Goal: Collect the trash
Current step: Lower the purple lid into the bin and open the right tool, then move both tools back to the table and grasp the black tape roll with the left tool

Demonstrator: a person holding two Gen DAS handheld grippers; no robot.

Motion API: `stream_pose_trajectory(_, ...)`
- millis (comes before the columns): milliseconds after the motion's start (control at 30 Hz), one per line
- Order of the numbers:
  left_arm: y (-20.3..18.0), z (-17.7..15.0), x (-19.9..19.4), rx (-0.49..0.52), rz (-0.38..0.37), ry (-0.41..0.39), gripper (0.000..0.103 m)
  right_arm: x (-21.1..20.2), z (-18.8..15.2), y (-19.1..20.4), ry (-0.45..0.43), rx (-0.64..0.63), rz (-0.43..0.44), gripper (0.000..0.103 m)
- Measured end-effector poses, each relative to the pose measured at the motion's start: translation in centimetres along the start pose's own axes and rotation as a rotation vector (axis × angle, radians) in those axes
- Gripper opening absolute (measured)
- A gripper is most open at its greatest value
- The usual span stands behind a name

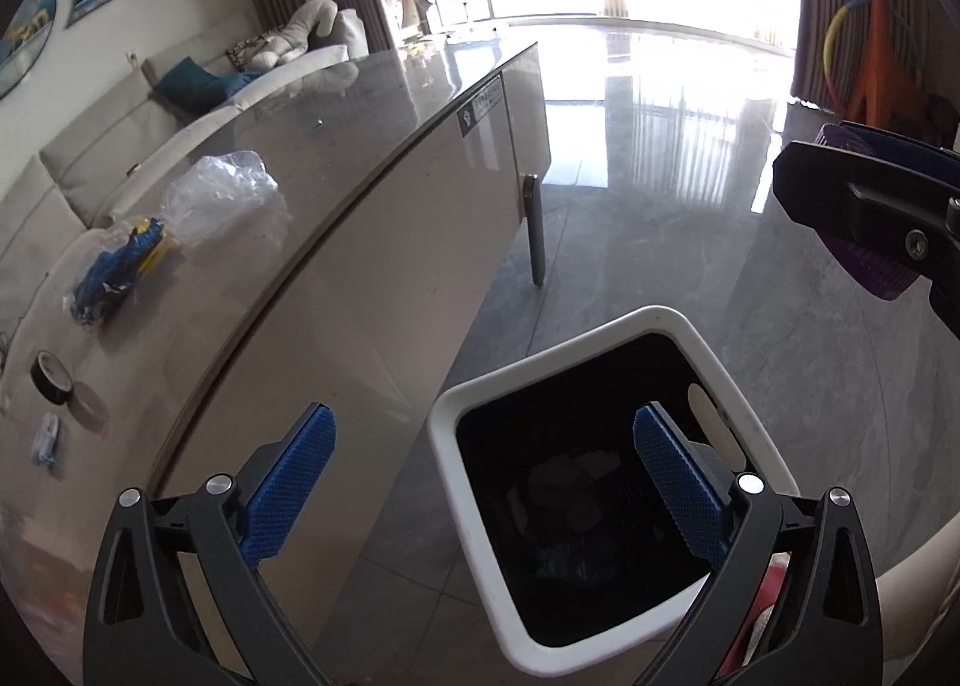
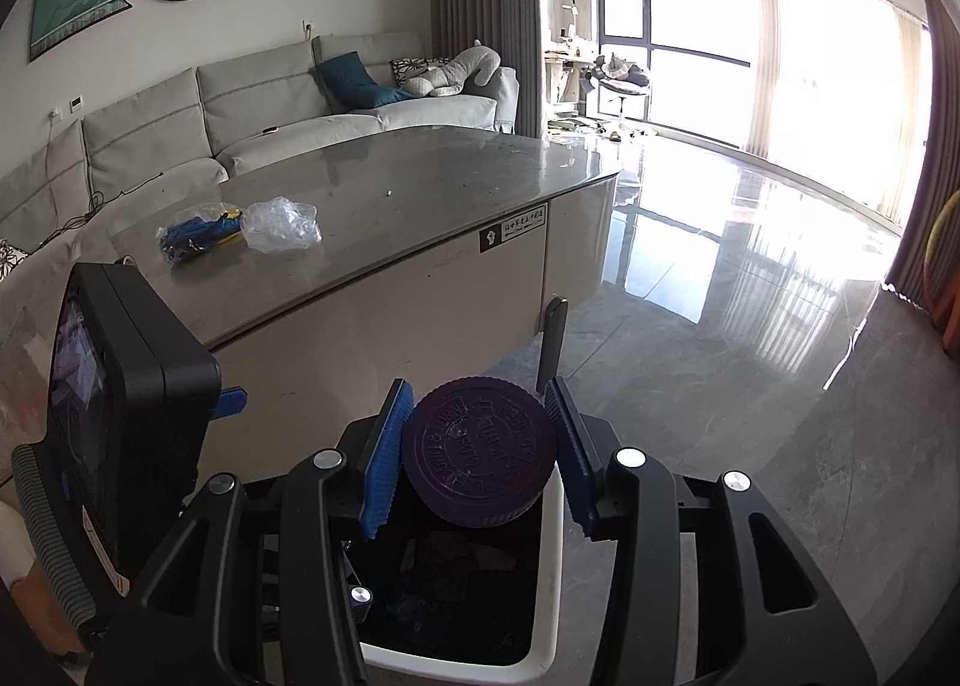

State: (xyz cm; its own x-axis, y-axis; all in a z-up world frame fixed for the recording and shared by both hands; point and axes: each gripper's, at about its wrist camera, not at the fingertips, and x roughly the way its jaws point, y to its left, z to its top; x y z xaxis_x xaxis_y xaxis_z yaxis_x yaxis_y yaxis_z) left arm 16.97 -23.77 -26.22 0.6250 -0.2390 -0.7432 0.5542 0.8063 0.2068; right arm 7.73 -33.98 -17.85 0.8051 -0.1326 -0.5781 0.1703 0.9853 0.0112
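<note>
Above the white bin (image 1: 600, 506), left tongs (image 1: 483, 491) stand spread wide, empty; right tongs (image 2: 480, 446) clamp a purple cap (image 2: 480, 455). Wrappers (image 2: 240, 233) lie on the counter (image 2: 420, 194).

Glossy stone tabletop (image 2: 420, 176), crinkled clear plastic bag (image 2: 282, 224)

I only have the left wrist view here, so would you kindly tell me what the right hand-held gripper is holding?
Observer: The right hand-held gripper is shut on a dark purple round cap with raised lettering on top.
Operator: Thank you. Is it over the bin yet?
Observer: Yes, the right wrist view shows the cap directly above the white bin's dark opening.
Operator: And what is beside that gripper on its left?
Observer: The black back of the left hand-held gripper's camera unit, with its small screen facing away from the bin.
</note>
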Motion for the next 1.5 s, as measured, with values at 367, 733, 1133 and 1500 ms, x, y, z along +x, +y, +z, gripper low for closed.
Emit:
stream_pose_trajectory(367,7.3,-0.9,-0.8,-0.164,0.137,-0.011,0.098,4.4,-2.7,2.6,0.072,-0.009,0.050,0.047)
stream_pose_trajectory(733,8.4,-1.4,-0.9,-0.176,0.141,-0.004,0.098,7.5,-5.5,3.5,0.181,-0.038,0.050,0.068)
stream_pose_trajectory(1133,9.6,-1.6,-1.6,-0.190,0.161,-0.017,0.098,6.7,-4.5,3.1,0.159,-0.002,0.020,0.098)
stream_pose_trajectory(1500,16.1,-1.0,-3.4,-0.264,0.272,-0.051,0.098,5.0,1.0,8.0,0.008,-0.102,0.118,0.098)
